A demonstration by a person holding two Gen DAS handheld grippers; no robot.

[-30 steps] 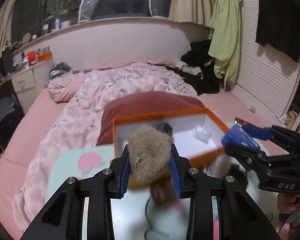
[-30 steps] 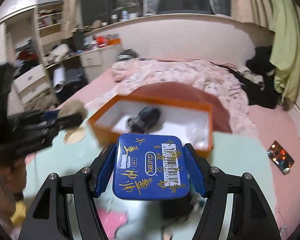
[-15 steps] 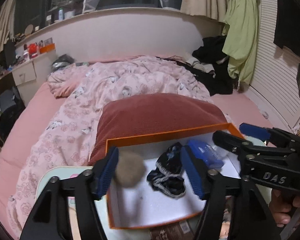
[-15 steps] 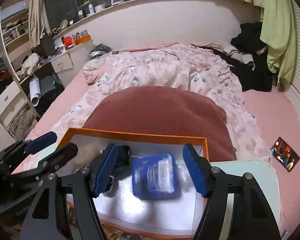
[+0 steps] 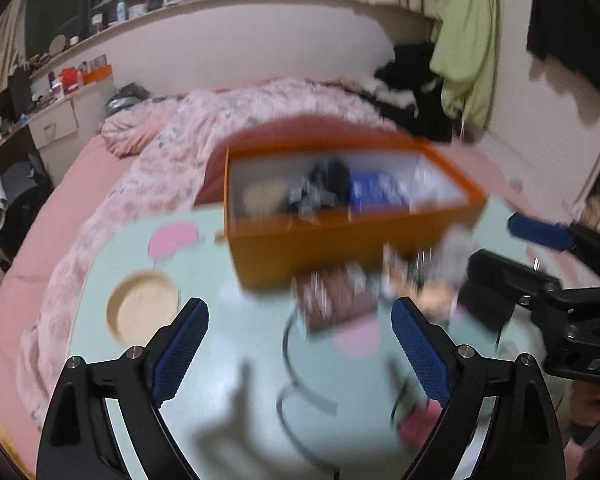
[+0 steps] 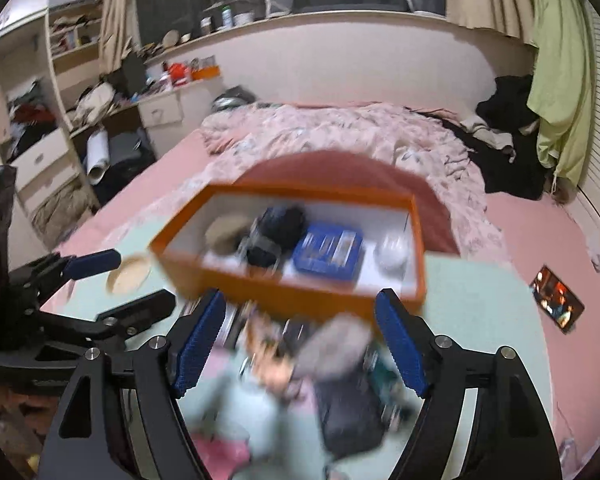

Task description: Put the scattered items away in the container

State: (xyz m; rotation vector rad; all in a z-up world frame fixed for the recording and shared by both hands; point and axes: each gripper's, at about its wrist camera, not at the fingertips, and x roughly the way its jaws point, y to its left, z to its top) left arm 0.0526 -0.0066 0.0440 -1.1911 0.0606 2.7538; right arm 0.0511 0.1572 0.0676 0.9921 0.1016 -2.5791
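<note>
Left gripper (image 5: 300, 344) jaws opening wide, gripping nothing. Right gripper (image 6: 300, 344) jaws standing apart, empty. Hovering over clutter (image 6: 332, 352) before the orange box (image 6: 300, 296).

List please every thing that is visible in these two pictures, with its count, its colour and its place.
box: one, orange outside and white inside, on the table
furry ball: one, tan, in the box at the left
dark bundle: one, black, in the box beside the ball
flat tin: one, blue, in the box right of the bundle
table: one, pale green, on the bed
loose items: several, blurred, on the table before the box
pillow: one, dark red, behind the box
left gripper: black with blue pads, jaws opening, nothing between them
right gripper: same colours, open, empty
</note>
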